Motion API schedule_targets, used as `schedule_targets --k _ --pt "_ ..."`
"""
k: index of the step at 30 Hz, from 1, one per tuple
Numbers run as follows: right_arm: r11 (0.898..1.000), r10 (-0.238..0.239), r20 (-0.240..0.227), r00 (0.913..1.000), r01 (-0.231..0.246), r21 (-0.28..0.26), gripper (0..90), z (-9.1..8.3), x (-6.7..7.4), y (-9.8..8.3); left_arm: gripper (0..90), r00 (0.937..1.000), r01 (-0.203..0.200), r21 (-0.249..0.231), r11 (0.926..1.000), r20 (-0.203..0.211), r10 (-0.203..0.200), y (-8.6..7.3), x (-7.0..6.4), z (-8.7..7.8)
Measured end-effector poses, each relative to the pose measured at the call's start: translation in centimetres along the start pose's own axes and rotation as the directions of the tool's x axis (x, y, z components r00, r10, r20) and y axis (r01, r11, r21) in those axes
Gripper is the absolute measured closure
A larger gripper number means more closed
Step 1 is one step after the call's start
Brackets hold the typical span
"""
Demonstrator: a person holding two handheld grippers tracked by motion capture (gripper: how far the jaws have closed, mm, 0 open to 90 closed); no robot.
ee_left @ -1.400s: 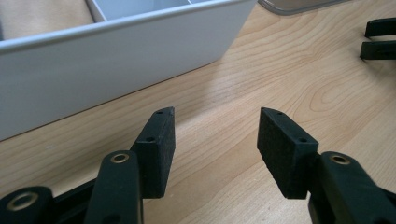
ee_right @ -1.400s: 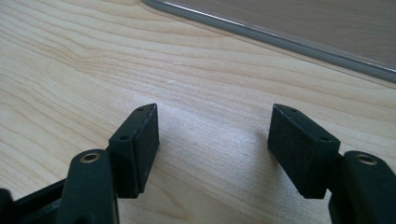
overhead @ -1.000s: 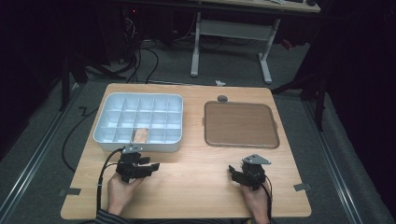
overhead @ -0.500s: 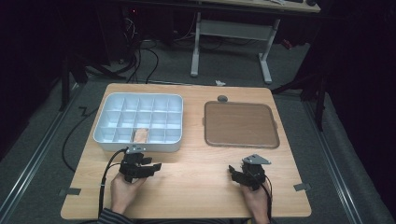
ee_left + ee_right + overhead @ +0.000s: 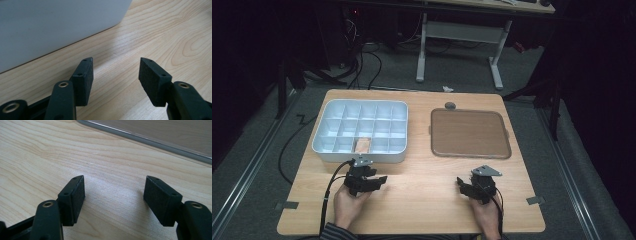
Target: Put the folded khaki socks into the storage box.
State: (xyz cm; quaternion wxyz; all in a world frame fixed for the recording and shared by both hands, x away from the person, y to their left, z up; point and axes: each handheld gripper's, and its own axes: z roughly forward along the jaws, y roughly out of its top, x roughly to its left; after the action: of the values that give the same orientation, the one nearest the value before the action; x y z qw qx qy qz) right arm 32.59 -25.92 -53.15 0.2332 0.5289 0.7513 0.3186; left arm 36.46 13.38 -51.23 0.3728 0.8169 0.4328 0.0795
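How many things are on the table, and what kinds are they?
Divided white box: 1
Small tan piece in one of the box's compartments: 1
Brown tray: 1
Small dark round thing behind the tray: 1
Grippers, left gripper and right gripper, both open: 2
Total: 6

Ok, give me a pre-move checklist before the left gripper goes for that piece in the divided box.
1. Left gripper jaws open and empty: ok.
2. Right gripper jaws open and empty: ok.
3. Tan piece lies inside a front-row compartment of the divided box: ok.
4. Left gripper sits on the table just in front of the box wall, apart from it: ok.
5. Brown tray bare, ready to receive: ok.
6. Whether the piece fits between the jaws: cannot tell.
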Motion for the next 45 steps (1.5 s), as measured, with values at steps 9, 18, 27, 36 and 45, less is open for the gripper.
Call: schedule_targets --k 9,18,27,36,45 --pt "1.000 -0.003 0.000 1.0000 0.003 -0.001 33.6 0.0 0.0 0.0 46.1 0.9997 -0.020 -0.006 0.9998 -0.012 0.020 -0.1 0.0 0.6" --pt "1.000 -0.005 0.000 1.0000 0.005 -0.002 33.6 0.0 0.0 0.0 46.0 0.9980 -0.035 -0.013 0.9993 -0.052 0.034 -0.3 0.0 0.9" --pt "1.000 -0.002 0.000 1.0000 0.002 -0.001 33.6 0.0 0.0 0.0 46.0 0.9972 -0.048 -0.009 0.9988 -0.057 0.047 -0.3 -0.4 1.5" --pt "1.000 0.001 -0.001 1.0000 -0.001 -0.001 33.6 0.0 0.0 0.0 45.4 0.9967 -0.056 -0.020 0.9982 -0.061 0.055 -0.4 -0.5 1.8" --pt "1.000 -0.001 -0.001 1.0000 0.001 -0.001 33.6 0.0 0.0 0.0 42.6 0.9916 -0.097 -0.050 0.9940 -0.091 0.092 -0.9 -1.0 2.0"
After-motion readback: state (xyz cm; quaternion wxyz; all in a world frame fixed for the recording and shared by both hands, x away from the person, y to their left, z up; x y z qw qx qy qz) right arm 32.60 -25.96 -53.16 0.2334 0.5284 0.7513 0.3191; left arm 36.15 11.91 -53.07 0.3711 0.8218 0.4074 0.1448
